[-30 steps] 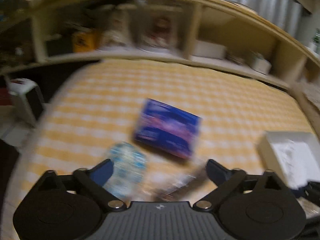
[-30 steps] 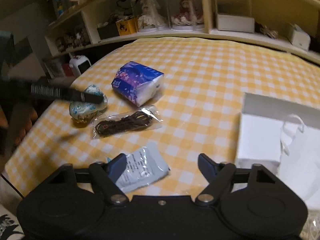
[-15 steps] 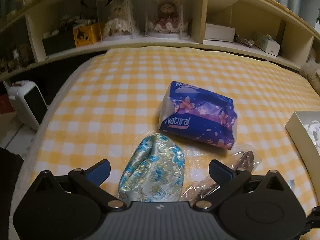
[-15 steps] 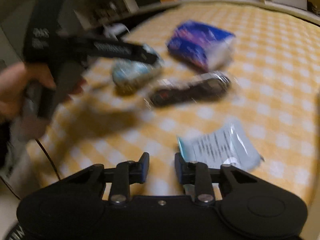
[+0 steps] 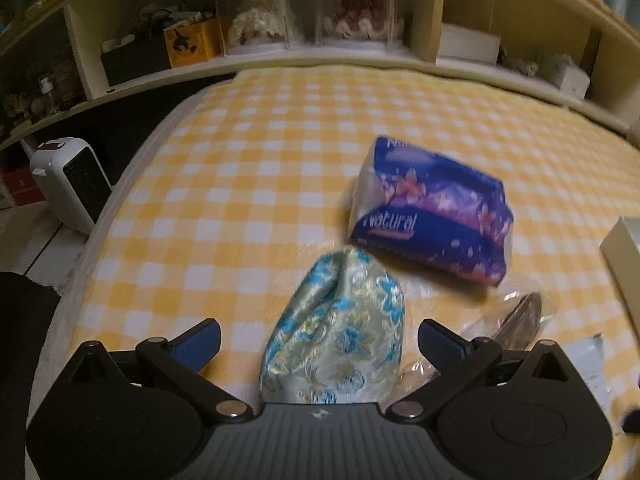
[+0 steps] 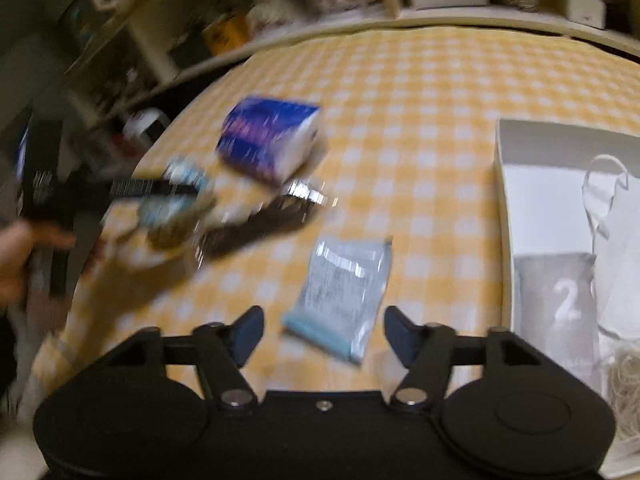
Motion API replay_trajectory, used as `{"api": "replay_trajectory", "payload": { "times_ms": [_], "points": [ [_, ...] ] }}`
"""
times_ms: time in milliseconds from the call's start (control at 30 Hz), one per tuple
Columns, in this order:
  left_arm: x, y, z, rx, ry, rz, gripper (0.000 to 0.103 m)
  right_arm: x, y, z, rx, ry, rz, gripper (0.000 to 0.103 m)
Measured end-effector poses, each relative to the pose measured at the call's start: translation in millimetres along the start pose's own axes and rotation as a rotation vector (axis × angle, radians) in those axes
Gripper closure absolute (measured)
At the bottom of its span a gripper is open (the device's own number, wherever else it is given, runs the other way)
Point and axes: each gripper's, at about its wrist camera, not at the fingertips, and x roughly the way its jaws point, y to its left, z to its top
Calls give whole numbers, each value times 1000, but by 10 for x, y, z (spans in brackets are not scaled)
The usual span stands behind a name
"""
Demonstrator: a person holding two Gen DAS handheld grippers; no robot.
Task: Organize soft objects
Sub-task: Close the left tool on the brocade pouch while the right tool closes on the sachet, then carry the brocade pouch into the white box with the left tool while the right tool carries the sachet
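Left wrist view: the left gripper (image 5: pixel 318 338) has moved closer, fingers spread wide around the flowery pouch (image 5: pixel 340 324) on the checked cloth (image 5: pixel 240 184), ready to pinch it. Right wrist view: the right gripper (image 6: pixel 324 330) just opened again, fingers apart beside the pale packet (image 6: pixel 340 292), not touching

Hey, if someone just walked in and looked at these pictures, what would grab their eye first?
Probably the purple tissue pack lying mid-bed on the yellow checked blanket. Just in front of it, the blue floral brocade pouch sits between the open fingers of the left gripper. Off to the right, a white box holds pale cloth bags.
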Motion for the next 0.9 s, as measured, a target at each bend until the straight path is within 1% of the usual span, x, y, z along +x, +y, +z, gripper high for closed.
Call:
{"api": "replay_trajectory", "payload": {
  "times_ms": [67, 100, 133, 233, 267, 300, 367, 467, 533, 600, 633, 667, 700, 733, 767, 800, 900],
  "points": [
    [38, -18, -17, 19, 22, 18, 0, 147, -12, 58, 58, 1, -17, 31],
    [52, -23, -23, 27, 31, 17, 0, 218, -19, 87, 90, 6, -23, 27],
    [59, -26, -28, 32, 35, 9, 0, 297, -21, 100, 116, 10, -33, 24],
    [68, -13, -22, 2, 40, -19, 2, 456, 31, 111, 103, 18, -84, 25],
    [71, -4, -15, -14, 39, -21, 7, 503, 46, 107, 92, 24, -98, 26],
    [74, -2, -6, -24, 34, -20, 15, 531, 39, 96, 91, 33, -110, 28],
    [82, -11, 10, -26, 25, -22, 24, 548, 43, 58, 84, 30, -128, 31],
    [138, -27, 32, -12, 39, -24, 34, 575, 68, 55, 38, 38, -139, 34],
    [187, -46, 24, 6, 57, -18, 36, 590, 113, 29, -20, 55, -155, 34],
    [235, -70, 1, 23, 86, -29, 38, 600, 165, -5, -72, 65, -172, 34],
    [244, -86, -6, 35, 94, -28, 39, 596, 177, -19, -87, 67, -179, 36],
    [239, -99, -2, 45, 99, -26, 44, 588, 175, -25, -92, 64, -185, 38],
    [231, -93, 8, 37, 106, -30, 46, 575, 158, -23, -81, 58, -194, 46],
    [218, -77, 19, 19, 110, -39, 47, 559, 128, -15, -66, 53, -190, 46],
    [201, -64, 29, 5, 109, -48, 52, 552, 104, -7, -62, 54, -180, 47],
    [185, -55, 38, -2, 107, -51, 53, 544, 90, -4, -65, 53, -171, 48],
    [122, -61, 54, -2, 100, -41, 54, 518, 67, -4, -77, 44, -156, 53]
  ]
}}
